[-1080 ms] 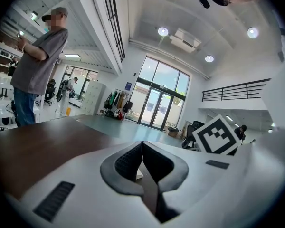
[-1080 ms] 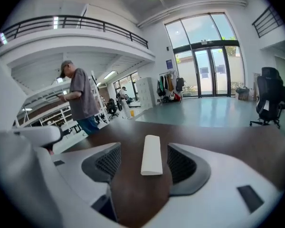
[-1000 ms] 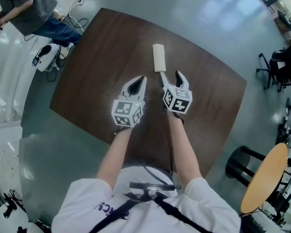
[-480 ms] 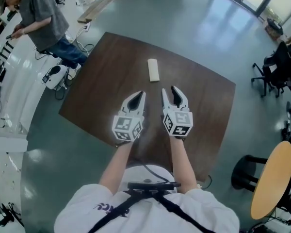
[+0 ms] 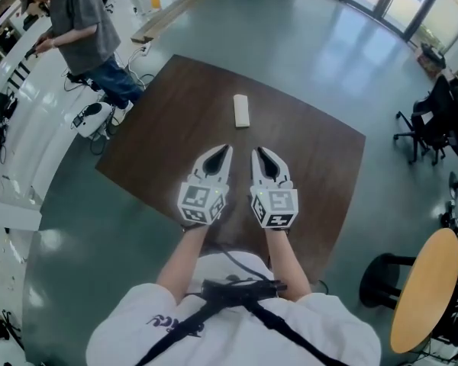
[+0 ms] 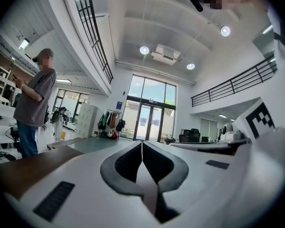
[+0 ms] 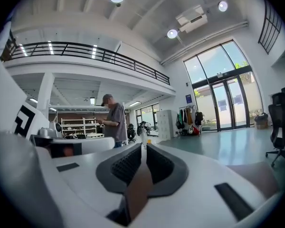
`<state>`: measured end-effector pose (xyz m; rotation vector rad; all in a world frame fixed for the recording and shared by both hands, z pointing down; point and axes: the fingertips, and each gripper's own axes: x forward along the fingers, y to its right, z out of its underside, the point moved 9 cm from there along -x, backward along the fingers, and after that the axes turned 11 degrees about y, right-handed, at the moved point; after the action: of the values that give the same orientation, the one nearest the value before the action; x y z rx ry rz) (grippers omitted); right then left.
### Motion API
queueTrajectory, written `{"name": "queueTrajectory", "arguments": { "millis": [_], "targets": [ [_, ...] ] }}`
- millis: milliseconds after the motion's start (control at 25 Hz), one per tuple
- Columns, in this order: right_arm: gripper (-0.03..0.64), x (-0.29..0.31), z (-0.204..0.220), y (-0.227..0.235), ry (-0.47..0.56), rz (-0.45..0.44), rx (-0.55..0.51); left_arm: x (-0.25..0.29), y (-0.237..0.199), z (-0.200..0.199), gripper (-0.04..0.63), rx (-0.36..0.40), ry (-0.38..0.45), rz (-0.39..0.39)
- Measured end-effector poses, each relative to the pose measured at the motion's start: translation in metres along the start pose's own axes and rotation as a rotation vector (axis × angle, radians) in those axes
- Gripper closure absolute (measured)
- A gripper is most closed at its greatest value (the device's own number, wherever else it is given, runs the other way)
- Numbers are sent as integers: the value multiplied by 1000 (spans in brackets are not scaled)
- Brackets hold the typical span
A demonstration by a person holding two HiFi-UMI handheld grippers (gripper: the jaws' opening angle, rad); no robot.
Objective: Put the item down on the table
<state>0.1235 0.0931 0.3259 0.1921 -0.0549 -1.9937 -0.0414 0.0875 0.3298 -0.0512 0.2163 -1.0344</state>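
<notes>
**Item is down; both tools empty and clear of it**

From my seat, the placing looks done. The item (image 5: 241,110), a pale oblong block, lies flat on the dark counter (image 5: 320,166) towards its far side, free of any grip. It is well apart from both tools, which sit side by side over the near part of the counter.

The right tool (image 5: 258,153) is closing. In the right gripper view its jaws are down to a narrow slit with nothing between them, only the room beyond. The left tool (image 5: 224,151) has its jaws pressed together tip to tip, also on nothing.

I judge the step in hand to be the end of the release, with the right tool closing on air. I see little left to do. The next move calls only for keeping both tools off the block so it isn't nudged. The block looks settled and well in from the counter's edges. A bystander (image 5: 76,21) stands off the far-left corner, clear of the work.
</notes>
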Motion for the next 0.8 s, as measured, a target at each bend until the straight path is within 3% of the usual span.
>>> {"name": "queueTrajectory", "arguments": {
  "millis": [160, 360, 800],
  "targets": [
    [611, -11, -2, -5, 4, 6, -21, -9, 7, 0, 578, 13, 11, -19],
    [611, -17, -5, -8, 0, -8, -57, -18, 17, -2, 578, 31, 29, -46],
    [611, -25, -4, -15, 10, -7, -60, -18, 30, 0, 578, 68, 27, -26]
  ]
}}
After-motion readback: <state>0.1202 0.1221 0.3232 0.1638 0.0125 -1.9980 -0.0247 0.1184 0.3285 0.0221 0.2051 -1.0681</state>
